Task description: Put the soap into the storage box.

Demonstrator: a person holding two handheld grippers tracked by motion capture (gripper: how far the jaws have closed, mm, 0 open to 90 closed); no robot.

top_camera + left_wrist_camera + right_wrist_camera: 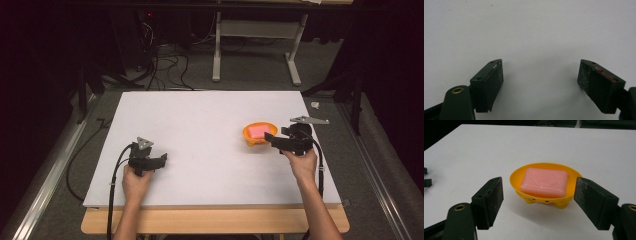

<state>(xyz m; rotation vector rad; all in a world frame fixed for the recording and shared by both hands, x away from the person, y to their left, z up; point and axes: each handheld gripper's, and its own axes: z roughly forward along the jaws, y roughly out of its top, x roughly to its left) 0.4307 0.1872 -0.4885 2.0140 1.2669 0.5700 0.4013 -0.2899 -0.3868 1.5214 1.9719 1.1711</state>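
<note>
My right gripper (537, 200) faces the pink soap (544, 181) in its yellow dish (515, 178) at the counter's (200, 115) right side, fingers wide and empty, likely approaching, needing a squared advance; left gripper (540, 77) idles open over bare counter.

High view: overhead, facing forward across table (200, 125). Gripper views: low, close to tabletop; right shares dish (544, 195) with high.

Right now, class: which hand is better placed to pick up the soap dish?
Right. Its open tongs face the yellow soap dish close ahead; the left tongs sit far across the table.
</note>
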